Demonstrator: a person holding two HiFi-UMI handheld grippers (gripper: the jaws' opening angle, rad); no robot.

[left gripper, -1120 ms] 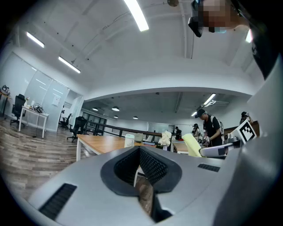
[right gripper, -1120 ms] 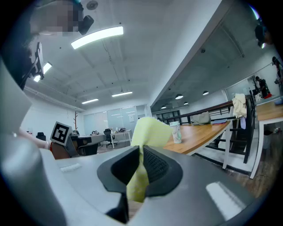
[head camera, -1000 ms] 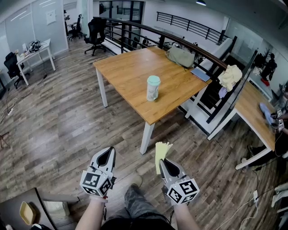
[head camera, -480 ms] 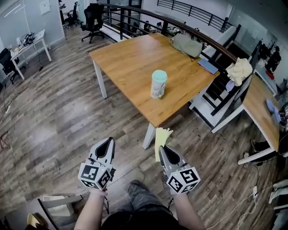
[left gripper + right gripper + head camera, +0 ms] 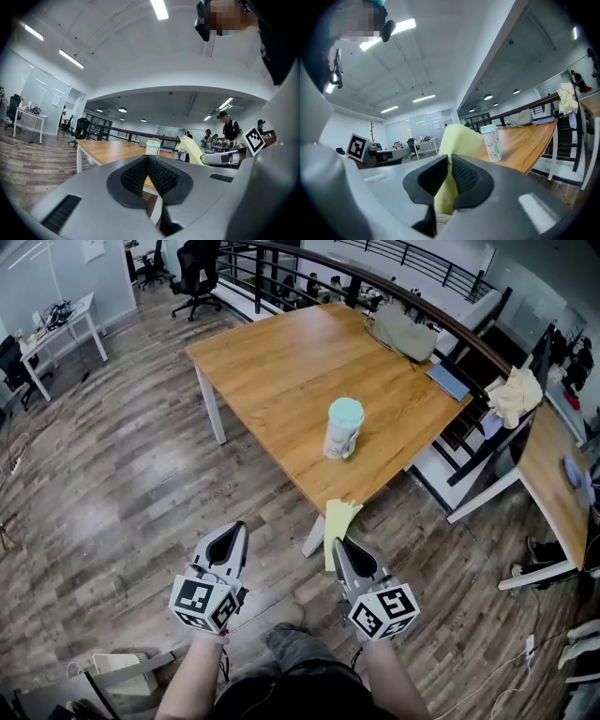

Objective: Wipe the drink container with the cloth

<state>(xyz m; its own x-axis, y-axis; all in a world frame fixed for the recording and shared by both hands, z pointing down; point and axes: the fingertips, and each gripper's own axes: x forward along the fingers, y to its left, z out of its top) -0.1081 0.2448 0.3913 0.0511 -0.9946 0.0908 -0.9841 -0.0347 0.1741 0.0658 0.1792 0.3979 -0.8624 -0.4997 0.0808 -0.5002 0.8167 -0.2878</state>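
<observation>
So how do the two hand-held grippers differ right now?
The left hand-held gripper is shut on nothing; the right hand-held gripper is shut on a yellow cloth. In the head view the right's cloth overlaps the table edge; the left lies over floor. Both point toward the table, short of the bottle.

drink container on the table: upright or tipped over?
Upright: the drink container stands on its base on the table, lid end up.
</observation>
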